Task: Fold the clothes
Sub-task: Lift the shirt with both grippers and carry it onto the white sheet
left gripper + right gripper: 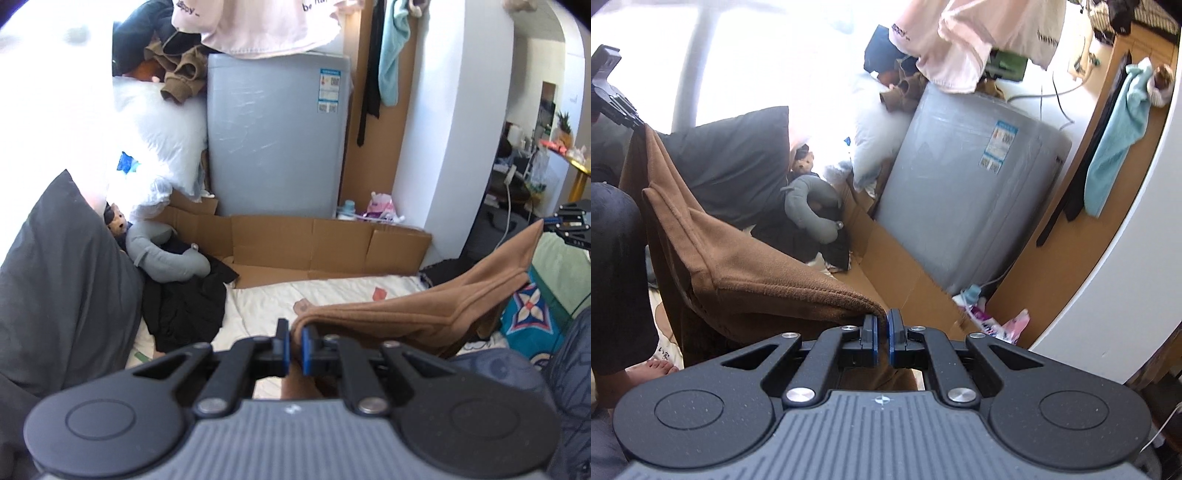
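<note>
Holding one end of a brown garment (424,314), the left gripper (294,341) has its blue pads pinched almost together on a corner of the cloth. At the far right edge of the left wrist view, the right gripper (570,225) has the other end, and the garment stretches between the two, lifted above the white bed sheet (266,306) in a sagging band with a stitched hem along its upper edge.

From the right wrist view, the right gripper (881,334) is likewise nearly closed, nipping the hemmed corner of the brown garment (746,280). The cloth runs up and to the left to the left gripper (613,99), hanging in deep folds below.

Behind the bed stands a grey washing machine (277,136) with a label on its side and a pink shirt (258,29) draped over its top. Flattened cardboard (314,243) lines the gap at its foot. Beside the machine lie a white pillow (159,129), a dark grey pillow (62,280), a grey neck pillow (166,254) and a small stuffed toy (118,221), with black clothing (184,306) heaped next to them. A few small bottles or packets (376,210), too blurred to tell what they hold, sit on the floor by the white wall (454,129). A light blue towel (393,55) hangs on the brown panel.

A bare foot (653,369) rests on the bed near the person's dark trouser leg (617,277).
</note>
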The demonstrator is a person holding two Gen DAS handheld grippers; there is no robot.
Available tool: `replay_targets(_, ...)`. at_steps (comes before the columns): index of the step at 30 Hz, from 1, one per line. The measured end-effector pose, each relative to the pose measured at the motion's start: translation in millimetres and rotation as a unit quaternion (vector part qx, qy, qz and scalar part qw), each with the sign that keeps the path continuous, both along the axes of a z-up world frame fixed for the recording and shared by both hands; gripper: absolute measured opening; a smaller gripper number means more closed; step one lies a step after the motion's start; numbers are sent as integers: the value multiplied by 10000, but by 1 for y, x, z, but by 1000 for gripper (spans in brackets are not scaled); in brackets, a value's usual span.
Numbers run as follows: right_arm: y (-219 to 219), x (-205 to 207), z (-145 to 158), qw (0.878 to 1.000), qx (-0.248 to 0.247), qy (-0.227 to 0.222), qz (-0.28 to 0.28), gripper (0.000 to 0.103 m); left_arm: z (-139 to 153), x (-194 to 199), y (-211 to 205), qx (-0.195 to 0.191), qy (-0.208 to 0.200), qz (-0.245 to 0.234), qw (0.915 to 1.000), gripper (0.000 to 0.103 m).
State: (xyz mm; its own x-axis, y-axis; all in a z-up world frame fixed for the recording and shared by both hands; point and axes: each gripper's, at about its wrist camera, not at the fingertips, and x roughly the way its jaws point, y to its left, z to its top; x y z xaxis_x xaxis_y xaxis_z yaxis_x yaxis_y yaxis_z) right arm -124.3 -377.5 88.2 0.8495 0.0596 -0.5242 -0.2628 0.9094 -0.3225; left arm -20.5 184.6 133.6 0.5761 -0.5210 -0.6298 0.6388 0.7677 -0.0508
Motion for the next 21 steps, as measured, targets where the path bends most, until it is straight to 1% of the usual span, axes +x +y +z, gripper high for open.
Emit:
replay_targets(2,1,-2,8,10000,-42,81,35,3,1,0,5,-34,26,26,10000,7)
replay_targets(5,2,6,4,9995,-74,290,104,3,-7,9,8,-34,152,105,9998,7)
replay_targets(6,2,10,-2,9992,-82,370,123,3,-13,12,8,-33,204,132,9997,7)
replay_targets(8,2,22,-17,9983,-52,554,162,3,-28,22,7,-24,362,185,9992,7)
replay_targets(14,-1,57,-69,9937,111,1097,179,3,-79,51,-1,255,805,199,9962,7)
replay_targets(21,-9,104,-134,9866,246,1607,153,3,-139,100,-9,447,1239,261,9910,7)
